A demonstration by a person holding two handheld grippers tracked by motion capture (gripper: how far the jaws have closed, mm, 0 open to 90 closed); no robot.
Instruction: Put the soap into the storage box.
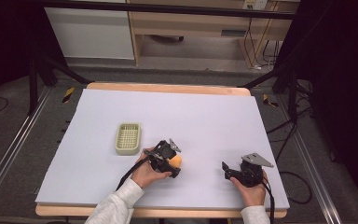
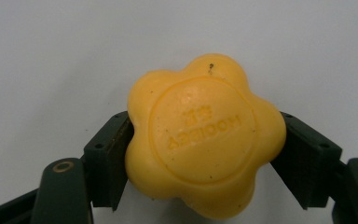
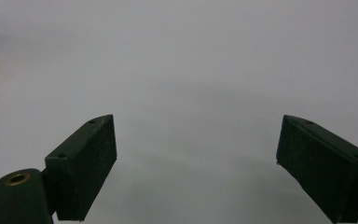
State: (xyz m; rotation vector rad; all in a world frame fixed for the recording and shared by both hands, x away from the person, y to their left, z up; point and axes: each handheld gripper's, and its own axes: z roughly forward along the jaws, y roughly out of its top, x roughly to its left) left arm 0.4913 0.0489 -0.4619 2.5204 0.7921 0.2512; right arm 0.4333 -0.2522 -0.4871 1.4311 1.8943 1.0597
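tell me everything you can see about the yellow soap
The yellow soap is a flower-shaped bar with rounded lobes, waxy-looking and flecked with dark specks. A raised ring on its face encloses embossed lettering, seen upside down. The left gripper clamps it, one of the fingers pressing each side, over the white table.

Soap point(image 1: 176, 161) right of basket point(image 1: 128, 138)

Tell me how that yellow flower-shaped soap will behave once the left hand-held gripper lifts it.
The soap looks solid and stiff, so it should probably keep its shape between the pads of the left hand-held gripper. Its surface looks smooth and waxy and its lobes are rounded, so it may slip or twist if the grip is loose. It seems compact, probably fairly heavy for its size.
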